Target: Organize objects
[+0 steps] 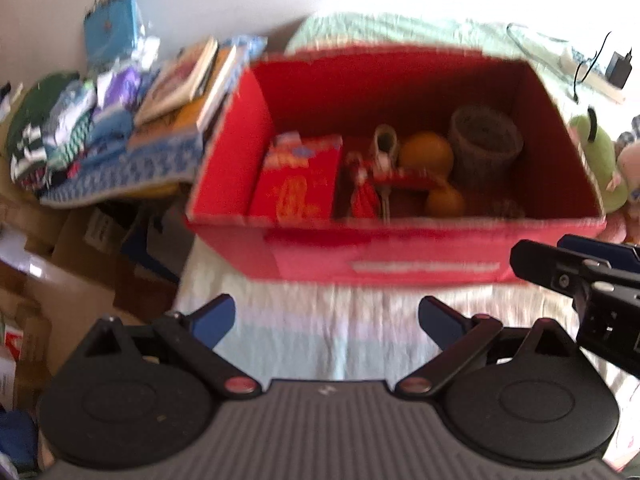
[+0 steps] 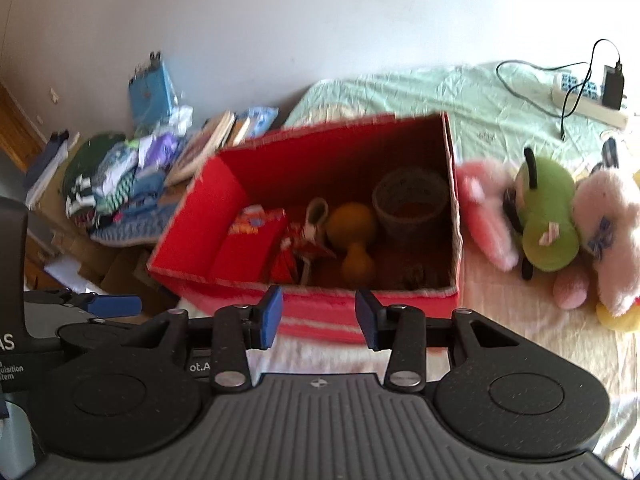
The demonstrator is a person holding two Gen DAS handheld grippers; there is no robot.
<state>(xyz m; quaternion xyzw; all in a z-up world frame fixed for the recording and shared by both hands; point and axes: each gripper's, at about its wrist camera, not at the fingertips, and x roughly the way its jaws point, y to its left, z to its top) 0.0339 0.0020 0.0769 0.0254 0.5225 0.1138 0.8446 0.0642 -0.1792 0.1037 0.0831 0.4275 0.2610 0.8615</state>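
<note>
Right wrist view: red box (image 2: 320,312) on bed (image 2: 520,360) near its left edge, holding gourd (image 2: 354,236). Right tool (image 2: 319,318) open, empty. Left tool (image 1: 326,322) spread wide, empty.

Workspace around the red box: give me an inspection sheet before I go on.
Surface: bed sheet, pale, wrinkled.
Job's things: red box open, holding a red packet, gourd, tape roll; plush toys outside, to its right.
Clutter: books and clothes piled left of the bed.
Grippers: left tool open, empty; right tool open, empty.
Cables: power strip with charger cable on the bed.
Surroundings: white wall.
</note>
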